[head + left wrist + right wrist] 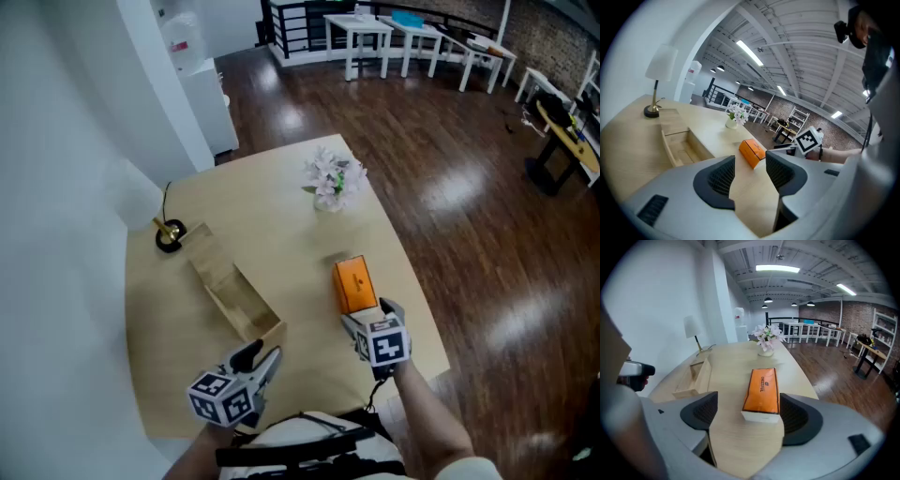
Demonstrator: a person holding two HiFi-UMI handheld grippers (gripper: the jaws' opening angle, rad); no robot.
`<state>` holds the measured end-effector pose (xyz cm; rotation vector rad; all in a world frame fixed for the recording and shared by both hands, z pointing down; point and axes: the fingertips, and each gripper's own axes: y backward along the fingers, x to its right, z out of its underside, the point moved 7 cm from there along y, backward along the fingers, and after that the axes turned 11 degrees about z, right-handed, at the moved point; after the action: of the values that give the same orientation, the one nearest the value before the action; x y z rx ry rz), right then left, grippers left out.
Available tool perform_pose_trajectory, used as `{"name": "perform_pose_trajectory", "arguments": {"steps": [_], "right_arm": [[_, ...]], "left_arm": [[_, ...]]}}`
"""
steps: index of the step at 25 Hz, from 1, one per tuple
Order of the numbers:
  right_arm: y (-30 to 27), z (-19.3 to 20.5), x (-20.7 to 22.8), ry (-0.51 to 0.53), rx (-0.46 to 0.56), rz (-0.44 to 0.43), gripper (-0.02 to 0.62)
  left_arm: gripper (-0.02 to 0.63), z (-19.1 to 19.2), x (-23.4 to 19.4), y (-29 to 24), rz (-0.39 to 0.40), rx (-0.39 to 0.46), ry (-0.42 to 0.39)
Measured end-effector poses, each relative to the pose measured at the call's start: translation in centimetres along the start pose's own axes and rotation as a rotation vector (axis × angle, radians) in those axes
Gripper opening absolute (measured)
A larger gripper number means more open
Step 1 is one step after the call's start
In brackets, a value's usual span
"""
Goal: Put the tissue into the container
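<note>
The tissue pack (pixel 354 284) is an orange packet lying flat on the light wooden table (pixel 291 234). My right gripper (pixel 368 314) sits just behind it, open. In the right gripper view the tissue pack's (pixel 761 389) near end lies between the right gripper's (pixel 749 414) pads, close to the right one and far from the left one. The container (pixel 230 286) is a long open wooden box left of the pack. My left gripper (pixel 262 356) hovers near the container's near end, open and empty. In the left gripper view the left gripper (pixel 750 176) faces the tissue pack (pixel 753 152) and the container (pixel 679 145).
A vase of white flowers (pixel 333 178) stands at the table's far edge. A lamp with a dark round base (pixel 169 234) stands at the far left beside the white wall. Dark wood floor surrounds the table on the right; white tables (pixel 403 37) stand far off.
</note>
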<state>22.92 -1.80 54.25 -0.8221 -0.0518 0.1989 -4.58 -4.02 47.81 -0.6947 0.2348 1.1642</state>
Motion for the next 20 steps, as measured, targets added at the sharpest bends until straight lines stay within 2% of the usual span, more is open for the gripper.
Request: {"name": "perform_pose_trajectory", "arguments": {"steps": [6, 10, 14, 18, 20], "right_arm": [[-5.2, -1.7, 1.8, 0.001, -0.049, 0.037, 0.438], [-8.0, -2.0, 1.6, 0.002, -0.084, 0.018, 0.445], [-10.8, -0.7, 1.9, -0.001, -0.172, 0.027, 0.446], [-11.9, 0.5, 1.3, -0.042, -0.232, -0.033, 0.454], [-12.3, 0.6, 1.3, -0.057, -0.216, -0.06, 0.454]], "left_arm": [[0.196, -0.5, 0.6, -4.7, 0.011, -0.05, -0.037], [0.195, -0.4, 0.6, -6.5, -0.018, -0.075, -0.021], [0.195, 0.3, 0.8, -7.7, -0.03, -0.094, 0.009], [0.196, 1.1, 1.4, -8.1, -0.035, -0.121, 0.029], [0.195, 1.4, 1.4, -8.3, -0.036, -0.128, 0.042]]}}
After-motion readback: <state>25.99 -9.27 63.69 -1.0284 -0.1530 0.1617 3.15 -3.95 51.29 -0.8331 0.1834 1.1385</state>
